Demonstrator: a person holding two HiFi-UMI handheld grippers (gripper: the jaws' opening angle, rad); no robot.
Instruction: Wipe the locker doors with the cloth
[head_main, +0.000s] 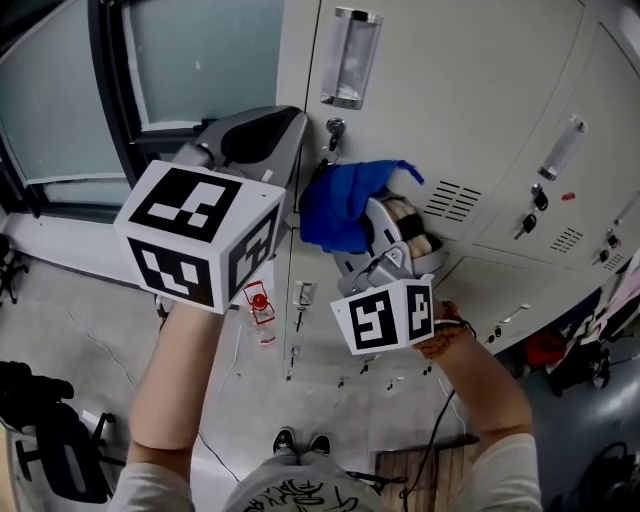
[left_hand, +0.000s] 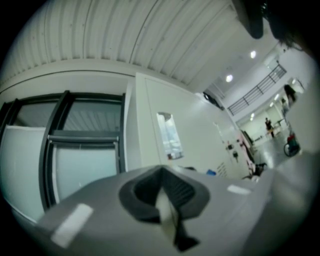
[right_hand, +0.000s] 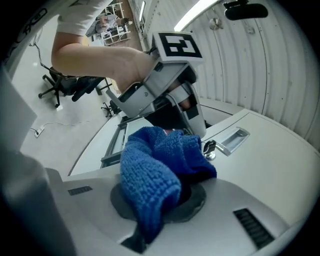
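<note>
Right tool (head_main: 383, 243) grips the blue cloth (head_main: 343, 205) at the locker door (head_main: 450, 100), centre frame. Left tool (left_hand: 166, 202) closed, empty. Risk: loose cloth snags the key (head_main: 335, 130) above and pulls free.

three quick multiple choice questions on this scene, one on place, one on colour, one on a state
1. Where is the cloth? A) on the floor B) in the right gripper, at a locker door C) on a chair
2. Cloth colour? A) red B) white C) blue
3. The left gripper jaws? A) together, empty B) wide apart C) on a key

1 B: the right gripper's jaws pinch it.
2 C: blue in both views.
3 A: its view shows them meeting.
</note>
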